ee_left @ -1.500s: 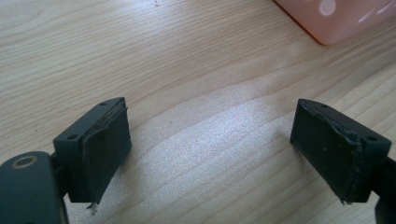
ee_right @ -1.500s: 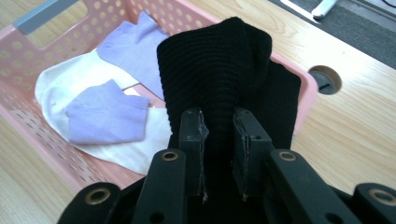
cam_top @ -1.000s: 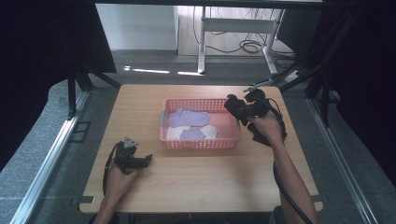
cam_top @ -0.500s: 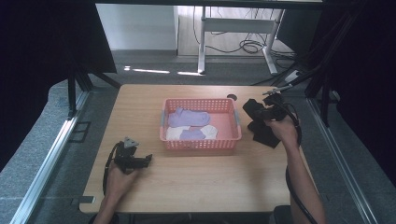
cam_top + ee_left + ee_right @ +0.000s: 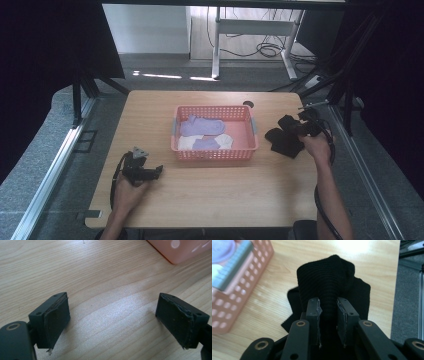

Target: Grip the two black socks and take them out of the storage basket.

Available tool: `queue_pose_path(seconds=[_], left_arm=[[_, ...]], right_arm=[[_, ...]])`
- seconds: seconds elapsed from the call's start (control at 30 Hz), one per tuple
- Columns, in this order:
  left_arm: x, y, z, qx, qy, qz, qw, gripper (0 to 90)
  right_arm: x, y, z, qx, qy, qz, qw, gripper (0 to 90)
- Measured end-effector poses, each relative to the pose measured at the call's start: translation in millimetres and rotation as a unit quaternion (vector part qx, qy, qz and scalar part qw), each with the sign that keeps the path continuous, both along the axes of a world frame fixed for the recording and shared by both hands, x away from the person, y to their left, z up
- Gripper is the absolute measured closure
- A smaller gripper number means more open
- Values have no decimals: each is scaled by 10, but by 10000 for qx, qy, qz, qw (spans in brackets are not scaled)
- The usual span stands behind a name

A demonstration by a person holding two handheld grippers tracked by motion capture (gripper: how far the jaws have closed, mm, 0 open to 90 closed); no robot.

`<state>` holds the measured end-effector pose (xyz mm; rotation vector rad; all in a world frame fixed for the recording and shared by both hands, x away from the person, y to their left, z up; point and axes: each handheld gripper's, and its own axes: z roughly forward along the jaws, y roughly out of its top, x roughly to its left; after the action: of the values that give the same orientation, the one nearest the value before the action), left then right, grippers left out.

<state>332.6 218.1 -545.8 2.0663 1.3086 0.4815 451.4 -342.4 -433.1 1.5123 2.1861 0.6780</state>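
A black sock lies partly on the table just right of the pink basket, and my right gripper is shut on its upper fold. In the right gripper view the sock bulges up between the two pads of the right gripper, with the rest of it spread on the wood beneath. The basket shows at that view's left. My left gripper rests on the table in front of the basket's left corner, open, its jaws wide apart over bare wood.
Inside the basket lie a purple sock, a white sock and another pale piece. The wooden table ends close to the right of the black sock. A corner of the basket sits ahead of the left gripper.
My right gripper has carried the black sock from over the basket's right edge out to the right and down onto the table. The left gripper has stayed put.
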Motion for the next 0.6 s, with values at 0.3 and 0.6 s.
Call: queue_pose_path(seconds=[0.3, 0.6], left_arm=[[1, 1, 0, 4, -2, -6, 10000, 118], [1, 1, 0, 3, -2, -7, 10000, 118]], right_arm=[[68, 66, -325, -18, 234, -5, 9997, 737], [76, 92, -586, 2, 541, -13, 9985, 717]])
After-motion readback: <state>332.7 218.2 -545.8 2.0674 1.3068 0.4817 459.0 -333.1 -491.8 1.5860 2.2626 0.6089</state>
